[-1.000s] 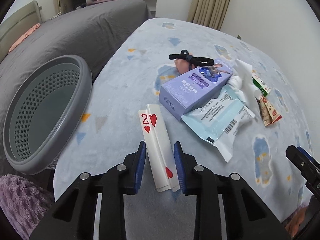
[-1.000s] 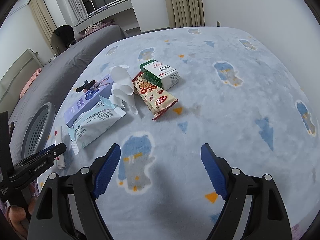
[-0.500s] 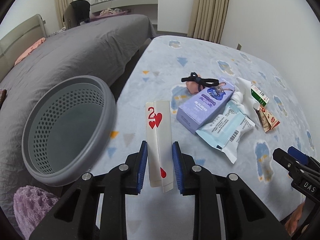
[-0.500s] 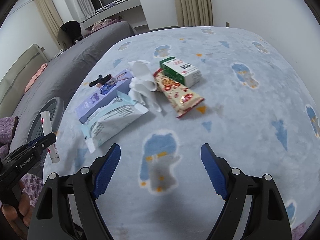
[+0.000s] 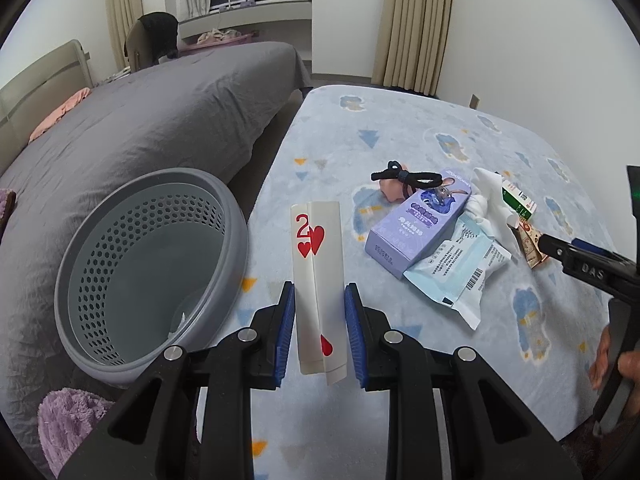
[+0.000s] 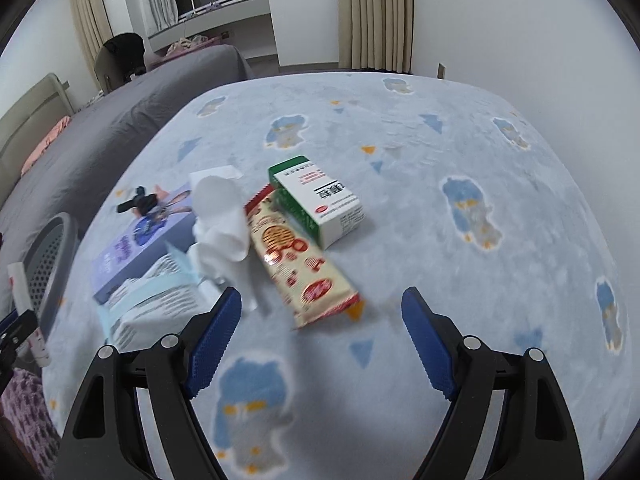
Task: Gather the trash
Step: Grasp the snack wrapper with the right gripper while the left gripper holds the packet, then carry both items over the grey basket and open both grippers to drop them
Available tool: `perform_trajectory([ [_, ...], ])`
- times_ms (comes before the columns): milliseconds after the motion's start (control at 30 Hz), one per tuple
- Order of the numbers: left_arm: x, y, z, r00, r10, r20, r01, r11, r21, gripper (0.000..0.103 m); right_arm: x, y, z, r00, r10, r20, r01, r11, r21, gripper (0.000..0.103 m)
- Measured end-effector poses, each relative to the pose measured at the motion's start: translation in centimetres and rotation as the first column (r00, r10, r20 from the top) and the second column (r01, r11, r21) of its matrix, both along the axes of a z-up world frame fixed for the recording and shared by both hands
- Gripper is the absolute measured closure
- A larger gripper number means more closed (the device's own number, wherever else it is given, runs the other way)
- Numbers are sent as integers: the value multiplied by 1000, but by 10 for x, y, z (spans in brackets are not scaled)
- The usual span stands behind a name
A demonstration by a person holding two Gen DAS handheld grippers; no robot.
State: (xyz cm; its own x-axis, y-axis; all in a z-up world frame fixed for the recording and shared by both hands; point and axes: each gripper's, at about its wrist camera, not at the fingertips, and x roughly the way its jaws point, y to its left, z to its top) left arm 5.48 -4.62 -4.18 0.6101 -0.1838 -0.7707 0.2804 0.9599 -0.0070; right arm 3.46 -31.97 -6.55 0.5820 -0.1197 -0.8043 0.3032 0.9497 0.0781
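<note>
The left gripper [image 5: 319, 312] is clamped on a folded playing card [image 5: 318, 280], a two of hearts, which stands up between the blue pads above the blanket. The grey basket [image 5: 236, 216] waits at about 9 o'clock from the card, just beside the edge of the blanket. The right gripper [image 6: 322, 340] has its jaws wide apart with nothing between them, and it points at the pile of trash.

I think the main risk is the card itself. It is thin and smooth, and it is held only by its lower part, so a quick swing toward the basket could let it slip or twist out. If it is released too early, it may land on the blanket or fall into the dark gap beside the basket rim.

For the right gripper, the snack wrapper [image 6: 304, 268] lies at 12 o'clock from its jaws, touching the green and white box [image 6: 320, 204] and the crumpled tissue [image 6: 222, 220]. A careless grip could catch two things, or push the flat wrapper along the soft cloth.

The surface is a light blue blanket [image 6: 440, 152] with small animal and triangle prints. At 10 o'clock is a bed with a grey cover [image 5: 152, 112]; beige curtains [image 5: 416, 20] hang at 12 o'clock, beside white walls.
</note>
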Motion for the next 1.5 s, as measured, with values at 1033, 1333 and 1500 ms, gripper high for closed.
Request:
perform_trajectory([
  [1033, -1, -3, 4, 1000, -20, -7, 20, 1000, -14, 78, -5, 18, -8, 998, 57, -16, -56, 998, 18, 69],
  [1333, -15, 6, 13, 999, -44, 12, 44, 998, -53, 78, -66, 26, 4, 999, -37, -5, 38, 997, 66, 69],
  [1500, -20, 16, 16, 999, -49, 19, 50, 996, -71, 78, -80, 45, 20, 999, -29, 26, 27, 997, 73, 69],
])
